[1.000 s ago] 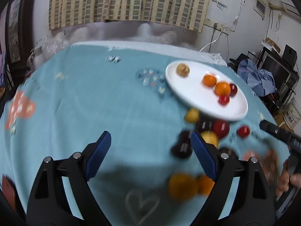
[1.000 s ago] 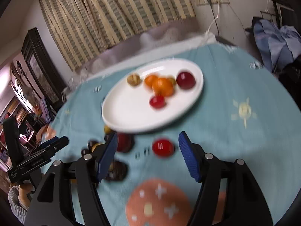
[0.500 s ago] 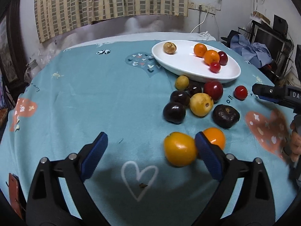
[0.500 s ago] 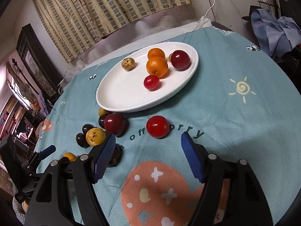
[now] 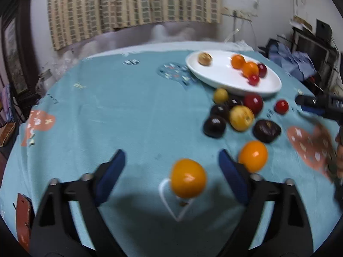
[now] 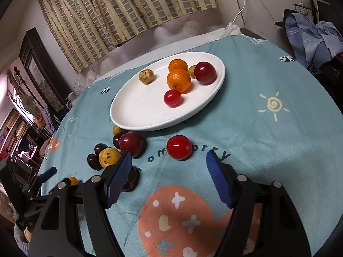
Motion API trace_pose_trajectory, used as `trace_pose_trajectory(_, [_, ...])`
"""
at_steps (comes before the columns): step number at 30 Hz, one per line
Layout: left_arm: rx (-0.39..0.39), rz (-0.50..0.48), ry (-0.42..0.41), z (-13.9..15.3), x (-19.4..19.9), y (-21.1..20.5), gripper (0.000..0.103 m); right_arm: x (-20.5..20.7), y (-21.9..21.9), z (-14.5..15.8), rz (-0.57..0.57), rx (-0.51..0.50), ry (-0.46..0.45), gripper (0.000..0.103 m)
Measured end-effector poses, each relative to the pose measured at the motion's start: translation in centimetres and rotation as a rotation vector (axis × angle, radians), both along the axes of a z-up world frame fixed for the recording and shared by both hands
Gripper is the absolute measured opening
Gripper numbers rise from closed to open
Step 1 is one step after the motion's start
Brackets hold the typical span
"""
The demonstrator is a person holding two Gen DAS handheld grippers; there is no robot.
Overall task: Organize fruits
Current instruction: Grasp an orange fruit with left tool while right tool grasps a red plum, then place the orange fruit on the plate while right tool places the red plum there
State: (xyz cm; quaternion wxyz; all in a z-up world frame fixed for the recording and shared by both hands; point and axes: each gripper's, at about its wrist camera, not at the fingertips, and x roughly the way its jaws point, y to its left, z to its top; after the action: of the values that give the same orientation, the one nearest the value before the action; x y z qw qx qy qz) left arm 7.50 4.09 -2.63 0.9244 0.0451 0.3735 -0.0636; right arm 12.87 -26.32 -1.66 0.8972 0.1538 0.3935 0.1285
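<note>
A white oval plate point(image 6: 137, 111) point(image 5: 220, 79) holds two oranges, a red apple, a small red fruit and a brownish fruit. Loose fruit lies on the cloth in front of it. My left gripper point(image 5: 171, 162) is open, with an orange fruit point(image 5: 188, 181) between its fingers, nearer the right one. A second orange fruit point(image 5: 253, 155) lies just outside its right finger. My right gripper point(image 6: 169, 162) is open and empty, with a red round fruit point(image 6: 179, 147) just beyond its fingertips. Dark plums point(image 5: 214, 126), a yellow fruit point(image 5: 241, 117) and a red apple point(image 6: 131, 144) cluster nearby.
The round table has a teal patterned cloth point(image 5: 120, 111). The right gripper shows at the right edge of the left wrist view point(image 5: 317, 105). The left gripper shows at the far left of the right wrist view point(image 6: 46, 174). A striped curtain and clutter stand behind.
My left gripper has shifted right and forward, so the orange fruit now lies between its fingers. My right gripper has come closer to the red round fruit.
</note>
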Motion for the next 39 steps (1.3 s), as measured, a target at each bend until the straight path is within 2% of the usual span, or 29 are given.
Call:
trace_pose_trajectory(2, [-0.013, -0.019, 0.026, -0.4, -0.3, 0.0, 0.059, 0.1, 0.0, -0.1, 0.001, -0.001, 0.004, 0.072])
trace_pose_trajectory(4, [-0.023, -0.031, 0.048, -0.7, -0.3, -0.1, 0.053, 0.1, 0.1, -0.2, 0.005, -0.005, 0.006, 0.072])
trace_pose_trajectory(6, [-0.028, -0.035, 0.054, -0.9, -0.3, 0.0, 0.053, 0.1, 0.3, -0.3, 0.012, -0.012, 0.007, 0.072])
trace_pose_trajectory(9, [-0.038, -0.042, 0.064, -1.0, -0.3, -0.1, 0.047, 0.2, 0.6, -0.5, 0.019, -0.026, 0.009, 0.072])
trace_pose_trajectory(11, [-0.049, -0.044, 0.08, -1.2, -0.1, 0.0, 0.037, 0.2, 0.7, -0.7, 0.019, -0.039, 0.013, 0.072])
trace_pose_trajectory(16, [-0.065, -0.055, 0.111, -1.7, 0.3, 0.0, 0.037, 0.4, 0.9, -1.2, 0.013, -0.098, 0.007, 0.072])
trace_pose_trajectory(23, [-0.055, -0.056, 0.119, -1.8, 0.3, -0.3, 0.037, 1.0, 2.8, -1.2, 0.036, -0.268, -0.063, 0.069])
trace_pose_trajectory(26, [-0.047, -0.055, 0.128, -2.0, 0.3, -0.6, 0.037, 2.4, 2.5, -1.8, 0.043, -0.235, -0.026, 0.063])
trace_pose_trajectory(29, [-0.054, -0.053, 0.13, -2.0, 0.2, -0.5, 0.037, 3.5, 1.8, -2.8, 0.06, -0.177, 0.041, 0.043])
trace_pose_trajectory(30, [-0.055, -0.053, 0.13, -2.0, 0.2, -0.4, 0.037, 3.6, 1.6, -2.7, 0.055, -0.166, 0.043, 0.04])
trace_pose_trajectory(31, [-0.057, -0.053, 0.129, -1.9, 0.1, -0.4, 0.037, 3.5, 1.4, -2.7, 0.056, -0.153, 0.038, 0.033])
trace_pose_trajectory(39, [-0.106, -0.055, 0.067, -0.8, -0.3, 0.1, 0.037, 2.3, 1.7, -1.6, 0.073, -0.144, -0.009, 0.031])
